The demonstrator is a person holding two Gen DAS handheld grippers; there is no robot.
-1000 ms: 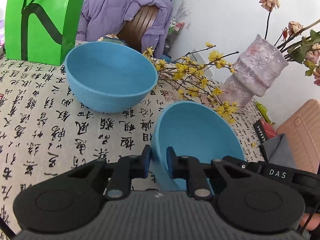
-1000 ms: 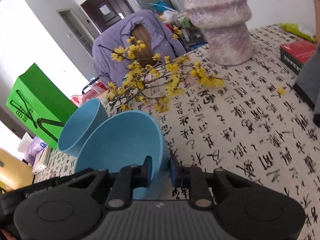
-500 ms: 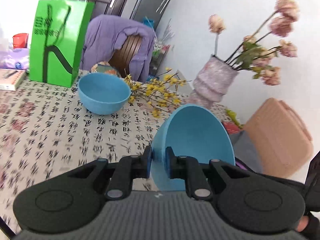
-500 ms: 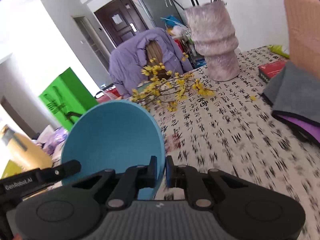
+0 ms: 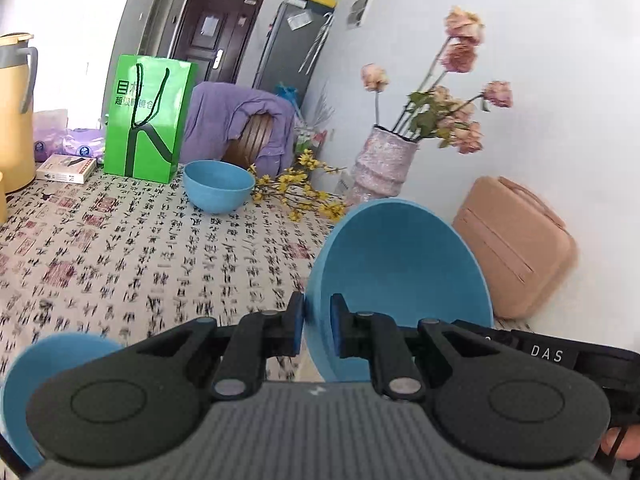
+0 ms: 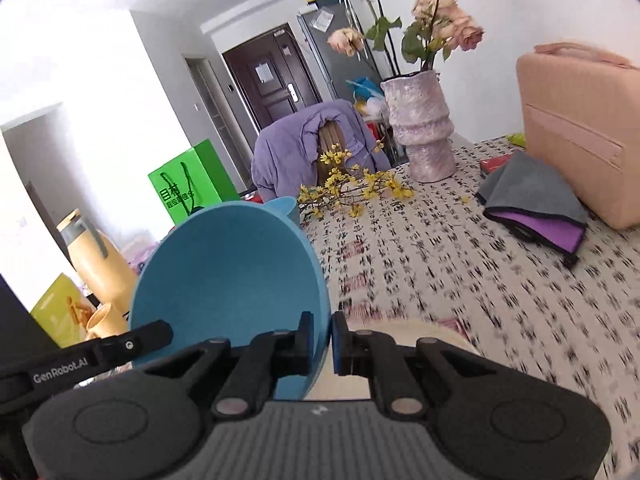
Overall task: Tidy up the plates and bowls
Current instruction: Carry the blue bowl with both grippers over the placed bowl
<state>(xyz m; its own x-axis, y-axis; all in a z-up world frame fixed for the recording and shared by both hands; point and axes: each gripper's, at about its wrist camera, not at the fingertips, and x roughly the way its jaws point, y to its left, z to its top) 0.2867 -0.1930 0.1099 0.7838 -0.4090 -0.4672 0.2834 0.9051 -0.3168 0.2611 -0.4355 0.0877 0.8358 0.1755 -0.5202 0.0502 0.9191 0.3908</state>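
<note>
Item, blue bowl point(image 5: 400, 268): clamped by its rim in both the left gripper point(image 5: 316, 330) and right gripper point(image 6: 320, 338), now lifted and carried well away from the second blue bowl point(image 5: 218, 190) on the table point(image 5: 120, 264), relocation under way.

The left tool point(image 5: 317, 326) hides most of a blue dish point(image 5: 48, 364); the patterned surface point(image 6: 540, 312) blurs at right.
</note>
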